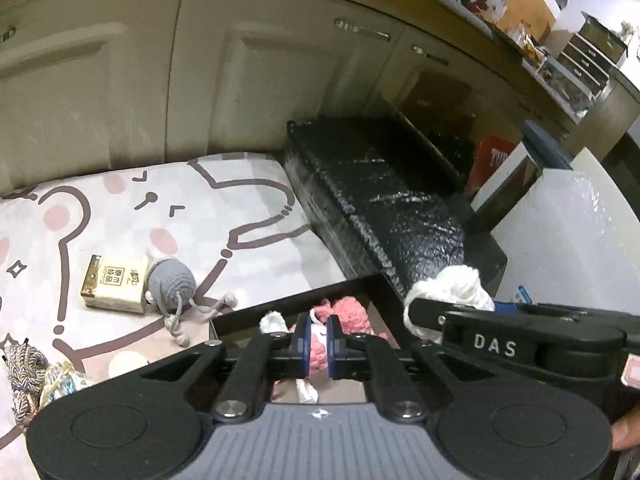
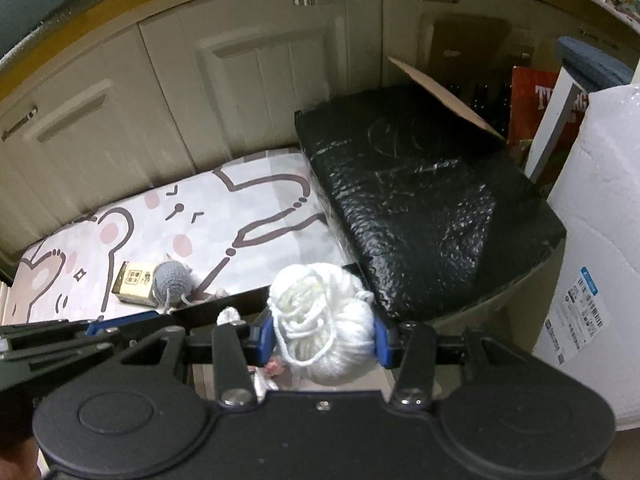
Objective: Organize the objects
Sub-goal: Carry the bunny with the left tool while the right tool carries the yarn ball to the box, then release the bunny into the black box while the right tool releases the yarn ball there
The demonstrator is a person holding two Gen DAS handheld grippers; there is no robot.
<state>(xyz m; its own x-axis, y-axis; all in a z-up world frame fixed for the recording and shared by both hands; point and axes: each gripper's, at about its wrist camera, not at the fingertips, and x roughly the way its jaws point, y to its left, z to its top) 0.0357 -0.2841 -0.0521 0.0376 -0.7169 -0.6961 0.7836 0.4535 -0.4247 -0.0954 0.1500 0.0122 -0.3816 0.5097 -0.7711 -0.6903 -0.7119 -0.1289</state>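
Right gripper (image 2: pixel 324 340), fingers clamped on a white yarn ball (image 2: pixel 320 320), above a dark box (image 1: pixel 256 314). Left gripper (image 1: pixel 317 346), fingers nearly together on nothing, over pink yarn (image 1: pixel 344 312) inside the box. Beyond, on the bear-print mat (image 1: pixel 160 208): grey yarn ball (image 1: pixel 170 280) touching a gold carton (image 1: pixel 112 284). Farther right, a black wrapped package (image 1: pixel 380 200).

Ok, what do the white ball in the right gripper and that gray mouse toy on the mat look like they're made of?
White ball: soft yarn, matte; loose wound strands show. Gray mouse toy: looks crocheted yarn, with ribbed stitch rows and a knotted cord tail. The fiber type can't be told.
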